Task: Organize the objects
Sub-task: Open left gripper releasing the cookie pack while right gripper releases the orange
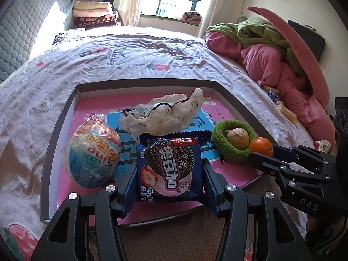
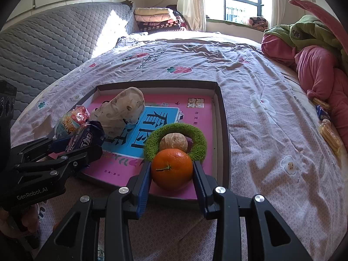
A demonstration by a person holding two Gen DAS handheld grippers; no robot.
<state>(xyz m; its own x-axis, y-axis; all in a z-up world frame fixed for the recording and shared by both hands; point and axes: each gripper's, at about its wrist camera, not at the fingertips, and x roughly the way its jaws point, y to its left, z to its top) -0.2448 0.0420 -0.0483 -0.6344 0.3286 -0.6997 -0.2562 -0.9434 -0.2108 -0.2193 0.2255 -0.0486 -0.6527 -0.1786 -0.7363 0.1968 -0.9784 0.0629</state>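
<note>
A shallow cardboard tray (image 1: pixel 71 100) lies on the bed with a pink book (image 1: pixel 91 106) in it. My left gripper (image 1: pixel 168 165) is at the tray's near edge with a blue cookie packet (image 1: pixel 169 165) between its fingers. Its pads touch the packet's sides while the jaws ease apart. Left of it sits a round wrapped snack ball (image 1: pixel 93 156), and behind it a crumpled white pouch (image 1: pixel 165 115). My right gripper (image 2: pixel 171 165) is shut on an orange (image 2: pixel 171 168) just before a green ring (image 2: pixel 195 134) that holds a walnut (image 2: pixel 173 142).
A pink and green heap of bedding (image 2: pixel 313 69) fills the right side, with several small snack packs (image 2: pixel 328 134) at its foot. A grey quilted board (image 2: pixel 43 50) stands on the left. A hand (image 2: pixel 28 219) holds the left gripper's handle.
</note>
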